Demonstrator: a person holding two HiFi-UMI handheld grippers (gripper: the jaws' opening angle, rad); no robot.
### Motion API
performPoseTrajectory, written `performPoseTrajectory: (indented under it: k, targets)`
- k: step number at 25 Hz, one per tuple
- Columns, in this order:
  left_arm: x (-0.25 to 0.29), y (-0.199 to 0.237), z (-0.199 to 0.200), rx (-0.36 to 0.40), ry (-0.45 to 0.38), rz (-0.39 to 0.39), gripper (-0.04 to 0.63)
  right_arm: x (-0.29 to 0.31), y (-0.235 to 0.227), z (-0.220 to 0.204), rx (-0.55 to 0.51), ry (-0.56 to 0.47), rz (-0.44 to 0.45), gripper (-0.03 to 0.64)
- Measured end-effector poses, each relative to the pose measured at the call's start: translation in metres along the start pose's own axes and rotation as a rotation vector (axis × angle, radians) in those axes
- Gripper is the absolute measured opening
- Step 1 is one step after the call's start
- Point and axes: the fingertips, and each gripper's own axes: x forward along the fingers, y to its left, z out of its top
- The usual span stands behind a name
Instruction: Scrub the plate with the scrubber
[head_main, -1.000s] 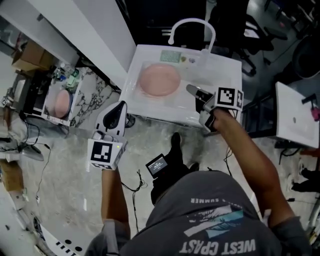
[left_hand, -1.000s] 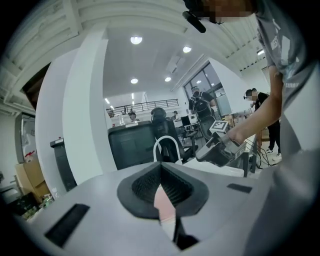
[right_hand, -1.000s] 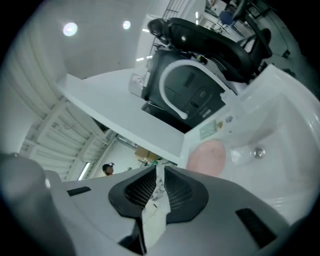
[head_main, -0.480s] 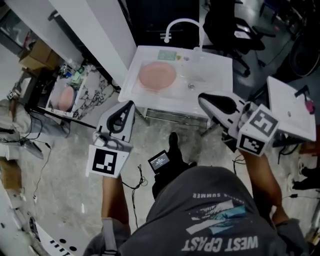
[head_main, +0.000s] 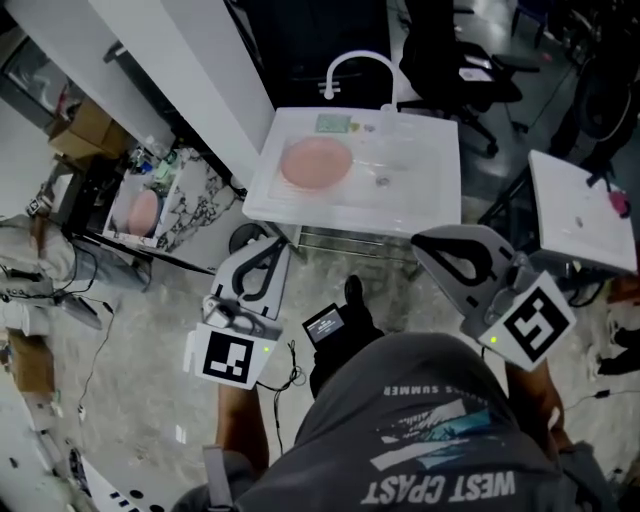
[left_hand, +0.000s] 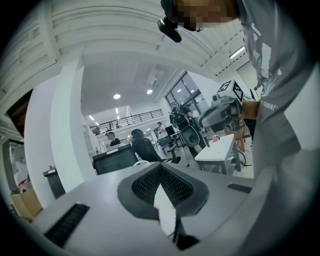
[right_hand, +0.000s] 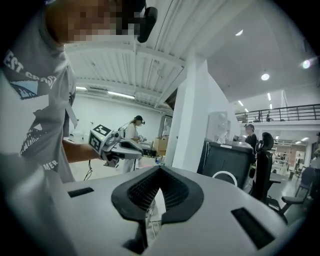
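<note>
The pink plate (head_main: 316, 163) lies in the left half of the white sink (head_main: 430, 200), below the curved faucet (head_main: 355, 68). A greenish pad (head_main: 333, 123), perhaps the scrubber, rests on the sink's back rim. Both grippers hang in the air short of the sink and over the floor. My left gripper (head_main: 268, 252) is shut and empty, its jaws meeting in its own view (left_hand: 161, 167). My right gripper (head_main: 432, 245) has just closed its jaws on nothing (right_hand: 159, 170). Each gripper shows in the other's view: the right (left_hand: 220, 110), the left (right_hand: 117, 145).
A second white table (head_main: 580, 220) stands at the right. A rack (head_main: 175, 200) holding another pink plate (head_main: 140, 212) sits at the left by a white column (head_main: 180, 60). Office chairs (head_main: 450, 50) stand behind the sink. Cables trail over the floor.
Both grippers drew back from the sink toward the person. The right one left the sink's front rim, swung right, rolled over and closed. The left stayed shut.
</note>
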Motion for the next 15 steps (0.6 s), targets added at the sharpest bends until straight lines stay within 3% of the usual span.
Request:
performPoseTrajectory:
  k: [5,15]
  targets:
    - [0.004,-0.006,0.008,0.021,-0.026,-0.027,0.002,-0.005,-0.001,0.000,0.014,-0.012,-0.018,0.028]
    - [0.001,0.003,-0.006,-0.031,-0.024,-0.011,0.002,0.011,-0.002,-0.003,0.011,-0.002,-0.012,0.028]
